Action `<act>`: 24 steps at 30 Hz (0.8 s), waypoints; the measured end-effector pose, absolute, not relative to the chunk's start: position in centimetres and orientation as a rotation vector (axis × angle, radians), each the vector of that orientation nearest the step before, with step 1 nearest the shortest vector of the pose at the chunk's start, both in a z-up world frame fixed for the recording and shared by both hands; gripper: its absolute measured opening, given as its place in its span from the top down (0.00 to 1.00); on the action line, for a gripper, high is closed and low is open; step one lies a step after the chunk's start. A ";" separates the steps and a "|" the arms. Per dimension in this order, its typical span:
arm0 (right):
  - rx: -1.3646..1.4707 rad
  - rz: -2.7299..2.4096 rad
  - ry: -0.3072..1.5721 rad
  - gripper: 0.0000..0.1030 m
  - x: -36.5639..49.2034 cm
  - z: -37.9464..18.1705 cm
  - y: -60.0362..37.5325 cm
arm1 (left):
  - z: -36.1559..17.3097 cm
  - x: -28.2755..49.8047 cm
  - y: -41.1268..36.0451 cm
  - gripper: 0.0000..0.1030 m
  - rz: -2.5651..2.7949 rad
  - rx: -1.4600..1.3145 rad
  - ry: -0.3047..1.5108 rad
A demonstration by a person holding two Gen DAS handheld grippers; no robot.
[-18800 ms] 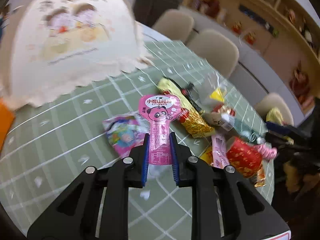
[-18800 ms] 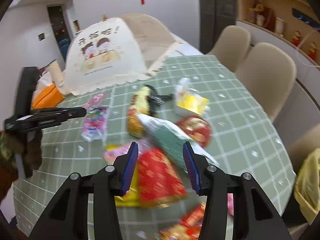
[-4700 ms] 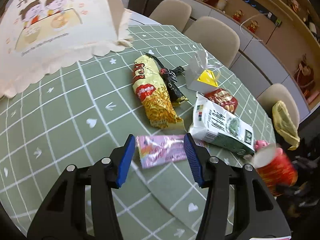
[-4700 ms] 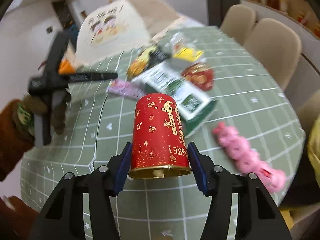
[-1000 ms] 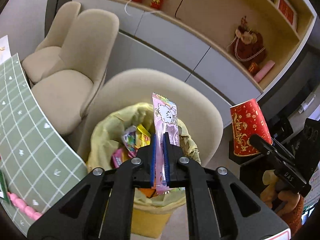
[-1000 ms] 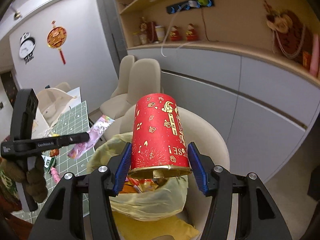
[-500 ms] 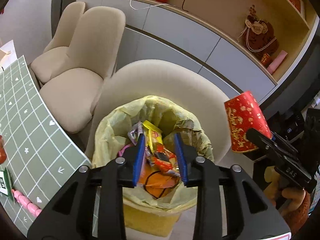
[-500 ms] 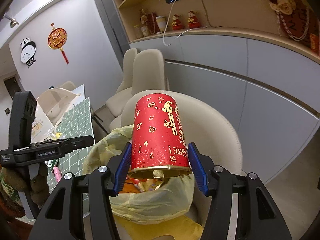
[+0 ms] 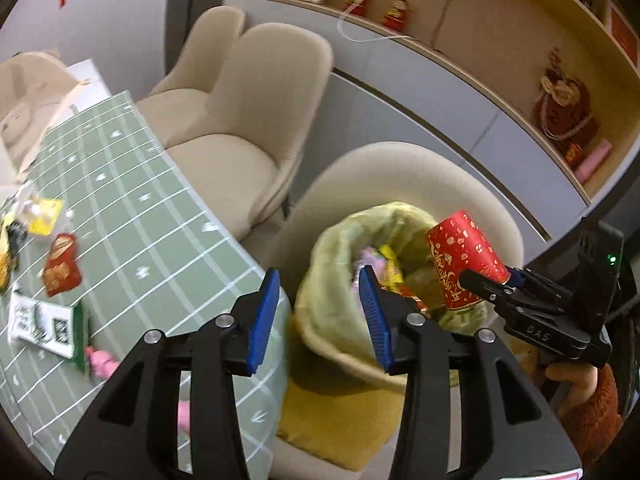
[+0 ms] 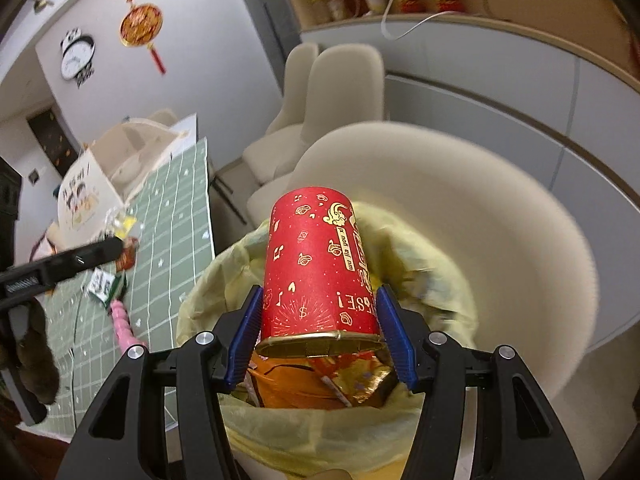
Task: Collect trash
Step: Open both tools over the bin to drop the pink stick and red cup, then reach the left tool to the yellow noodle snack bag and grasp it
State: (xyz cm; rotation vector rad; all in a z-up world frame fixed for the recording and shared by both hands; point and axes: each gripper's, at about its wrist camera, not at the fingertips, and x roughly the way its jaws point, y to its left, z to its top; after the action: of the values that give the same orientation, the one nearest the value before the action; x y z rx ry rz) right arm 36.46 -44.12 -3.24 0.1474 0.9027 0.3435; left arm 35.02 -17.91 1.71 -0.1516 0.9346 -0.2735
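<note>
Tongs on the right are clamping a red paper cup sideways, poised right above the yellow-lined bin — a drop would land it inside. Left tongs are gaping empty just beside the bin, tilting toward the green table — more wrappers waiting there.

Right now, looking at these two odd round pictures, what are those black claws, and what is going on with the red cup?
No robot here: a person holds a hand-operated two-finger gripper in each hand, each with a wide-angle camera looking along its fingers. One picture is from the left gripper, open and empty. The other is from the right gripper, shut on a red paper cup above a yellow trash bag of wrappers sitting on a beige chair. On the green table lie a green-and-white carton, a red packet and a pink wrapper.
</note>
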 end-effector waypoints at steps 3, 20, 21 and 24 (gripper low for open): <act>0.116 0.353 0.913 0.44 37.1 -4.0 -42.7 | 1.3 34.7 -16.1 0.61 -0.233 -0.179 0.946; 0.058 0.257 0.822 0.41 32.2 -0.8 -37.6 | 0.7 30.5 -7.3 0.59 -0.240 -0.271 0.949; 0.055 0.262 0.814 0.41 31.6 -0.3 -36.7 | 1.0 29.9 -5.9 0.58 -0.238 -0.275 0.941; 0.052 0.278 0.795 0.41 30.2 1.1 -33.6 | 1.4 28.4 -2.3 0.55 -0.229 -0.286 0.915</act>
State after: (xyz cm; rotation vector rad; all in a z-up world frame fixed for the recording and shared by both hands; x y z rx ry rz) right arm 30.20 -33.64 1.07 0.0518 0.7952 0.2780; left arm 28.37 -2.29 1.43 -0.2864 0.9151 -0.2289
